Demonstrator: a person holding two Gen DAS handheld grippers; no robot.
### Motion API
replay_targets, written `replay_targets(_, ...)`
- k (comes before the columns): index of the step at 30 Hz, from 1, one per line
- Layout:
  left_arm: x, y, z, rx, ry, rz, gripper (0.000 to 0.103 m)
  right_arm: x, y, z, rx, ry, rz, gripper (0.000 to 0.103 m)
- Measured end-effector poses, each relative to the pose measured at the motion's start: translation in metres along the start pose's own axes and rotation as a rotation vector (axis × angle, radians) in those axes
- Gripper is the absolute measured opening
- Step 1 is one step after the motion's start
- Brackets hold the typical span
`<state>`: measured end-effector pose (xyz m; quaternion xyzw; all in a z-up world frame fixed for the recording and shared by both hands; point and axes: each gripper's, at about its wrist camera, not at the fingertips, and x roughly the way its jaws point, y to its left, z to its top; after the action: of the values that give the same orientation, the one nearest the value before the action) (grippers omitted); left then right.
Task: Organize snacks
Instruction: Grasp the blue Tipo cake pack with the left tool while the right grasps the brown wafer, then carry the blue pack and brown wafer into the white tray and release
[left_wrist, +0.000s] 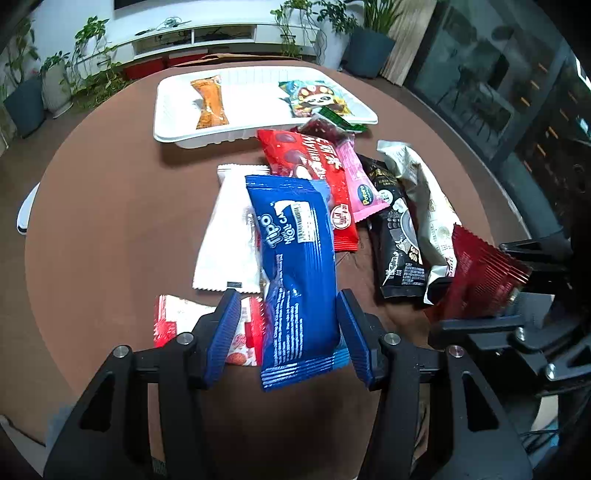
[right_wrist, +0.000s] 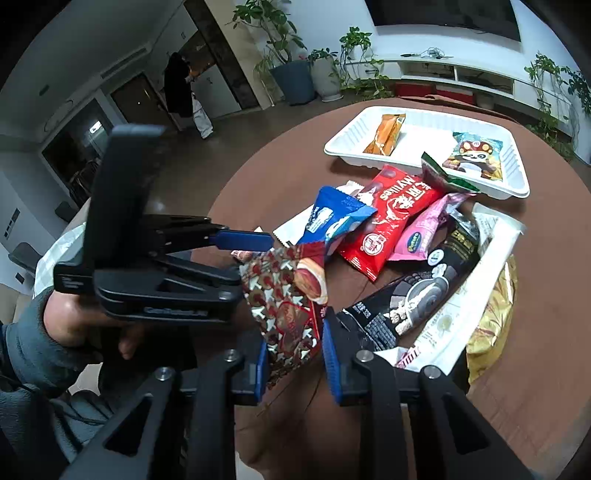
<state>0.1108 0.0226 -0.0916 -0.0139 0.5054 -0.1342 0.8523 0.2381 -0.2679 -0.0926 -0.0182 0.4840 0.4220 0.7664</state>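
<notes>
A blue Tipo packet (left_wrist: 295, 258) hangs between the blue pads of my left gripper (left_wrist: 288, 332), which is shut on its lower half and holds it above the pile. From the right wrist view the same blue packet (right_wrist: 332, 218) juts up beside the left gripper's finger (right_wrist: 240, 236). My right gripper (right_wrist: 295, 354) is shut on a dark red patterned packet (right_wrist: 288, 302), which also shows at the right as a red packet (left_wrist: 484, 273). The white tray (left_wrist: 207, 142) at the table's far side holds an orange packet (left_wrist: 210, 103) and a panda packet (left_wrist: 317, 98).
Loose on the round brown table lie a red packet (left_wrist: 314, 166), a pink one (left_wrist: 360, 181), a black one (left_wrist: 395, 236), a cream one (left_wrist: 424, 199), a white one (left_wrist: 229, 236) and a gold one (right_wrist: 495, 306). Potted plants and a person (right_wrist: 177, 88) stand beyond.
</notes>
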Motion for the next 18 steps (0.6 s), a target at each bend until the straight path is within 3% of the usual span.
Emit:
replay_targets(4,0.014,-0.007,0.006,0.032,0.047,0.014,0.051,-0.002,-0.004,-0.003,0.015,-0.009,0.005,0.028)
replay_targets(8,0.027,-0.011,0.011,0.045,0.077,-0.006,0.031,-0.006,-0.007,-0.007,0.031,-0.019,0.004,0.028)
replay_targets(18,0.028,-0.004,0.014,0.033,0.054,-0.038,0.025,-0.017,-0.012,-0.008,0.060,-0.059,0.019,0.028)
